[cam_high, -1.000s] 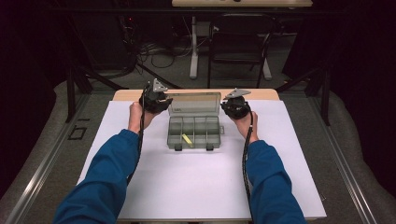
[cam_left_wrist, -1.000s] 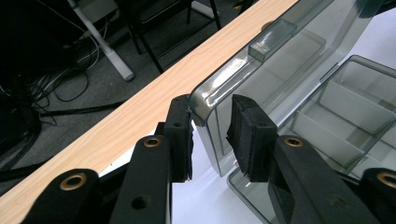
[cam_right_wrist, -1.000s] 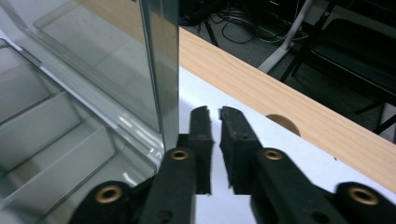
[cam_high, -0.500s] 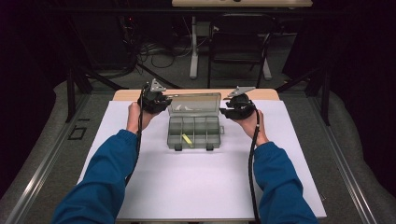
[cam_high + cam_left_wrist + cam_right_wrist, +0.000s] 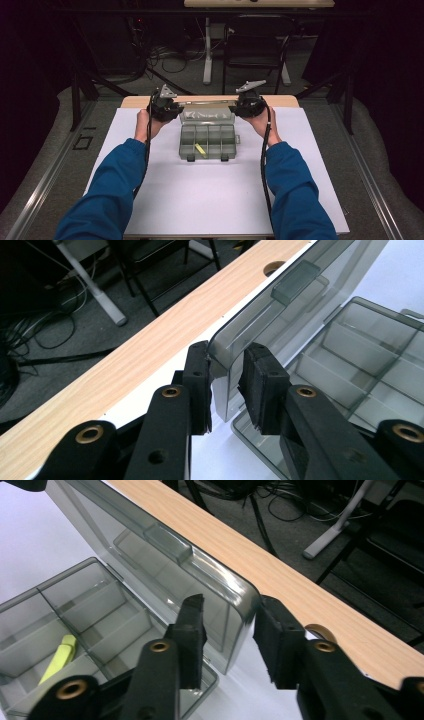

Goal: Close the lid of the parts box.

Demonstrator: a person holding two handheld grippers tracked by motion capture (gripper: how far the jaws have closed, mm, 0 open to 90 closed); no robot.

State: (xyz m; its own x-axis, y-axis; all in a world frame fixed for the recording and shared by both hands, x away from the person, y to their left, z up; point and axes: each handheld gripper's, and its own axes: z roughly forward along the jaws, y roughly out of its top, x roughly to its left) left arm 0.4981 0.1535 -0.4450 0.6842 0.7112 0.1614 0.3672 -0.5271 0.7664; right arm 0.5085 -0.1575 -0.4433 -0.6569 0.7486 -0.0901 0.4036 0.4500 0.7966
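A smoky clear compartment box (image 5: 207,140) lies on the white sheet, its lid (image 5: 206,114) standing open towards the far edge. A yellow-green piece (image 5: 200,149) lies in one front compartment, also in the right gripper view (image 5: 59,657). My left gripper (image 5: 176,111) is shut on the lid's left corner; both pads press it (image 5: 225,375). My right gripper (image 5: 235,109) straddles the lid's right corner (image 5: 227,625). Its jaws have just been closing. One pad (image 5: 270,630) touches the corner; the other finger (image 5: 192,630) stands a little off inside the lid.
The white sheet (image 5: 210,195) covers most of a wooden table, whose bare strip (image 5: 210,99) runs behind the box, with a round hole (image 5: 274,267) in it. Beyond the table are chair legs, a desk post (image 5: 207,55) and cables on the floor.
My right hand has risen a little at the lid's right corner. The left hand and the box have stayed where they were.
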